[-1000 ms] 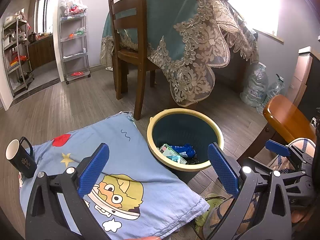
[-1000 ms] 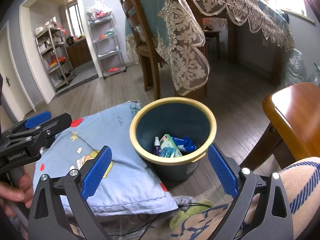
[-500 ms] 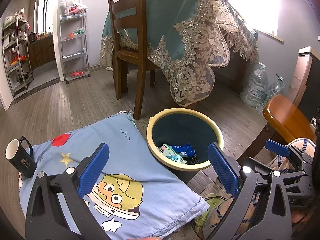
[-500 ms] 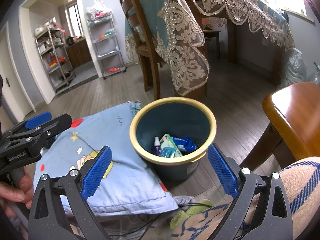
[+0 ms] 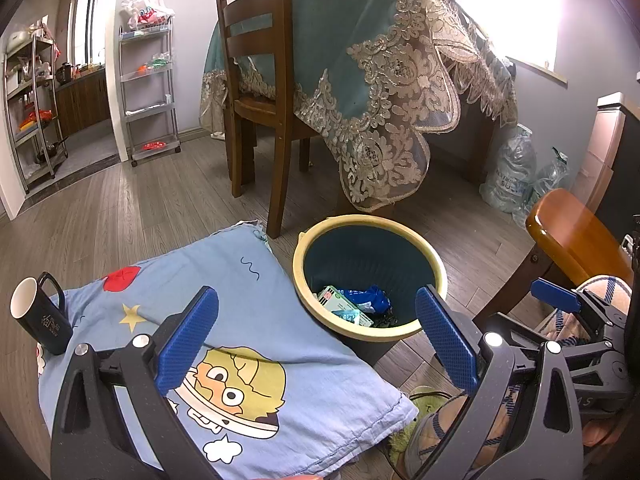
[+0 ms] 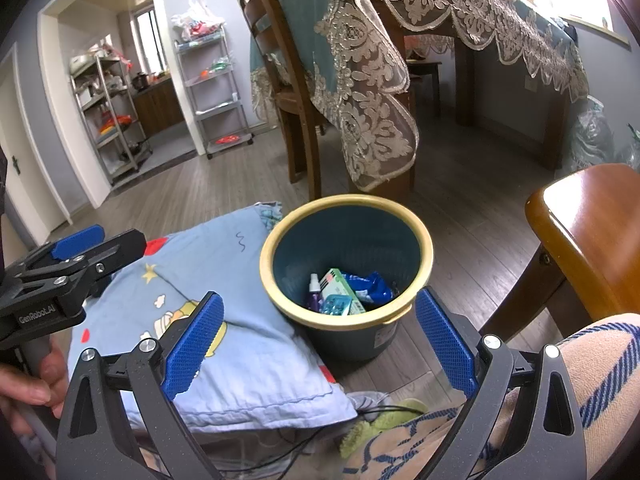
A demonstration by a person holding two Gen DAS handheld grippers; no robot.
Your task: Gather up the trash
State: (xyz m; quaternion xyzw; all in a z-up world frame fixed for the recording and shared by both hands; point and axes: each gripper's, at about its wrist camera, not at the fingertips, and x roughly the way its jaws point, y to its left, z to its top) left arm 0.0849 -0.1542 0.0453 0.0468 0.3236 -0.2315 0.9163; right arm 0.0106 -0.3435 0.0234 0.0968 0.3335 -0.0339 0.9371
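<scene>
Nothing has visibly changed: both tools and the trash bin [image 5: 368, 280] sit as before.

Both wrist cameras sat low and near, each looking forward and slightly down past its own claw. The left view faced the pillow [image 5: 248, 320] with the bin [image 5: 368, 276] right of centre; the right view centred the bin [image 6: 346, 256]. They shared bin, pillow, chair [image 5: 256, 80] and lace-draped desk [image 5: 380, 60].
</scene>
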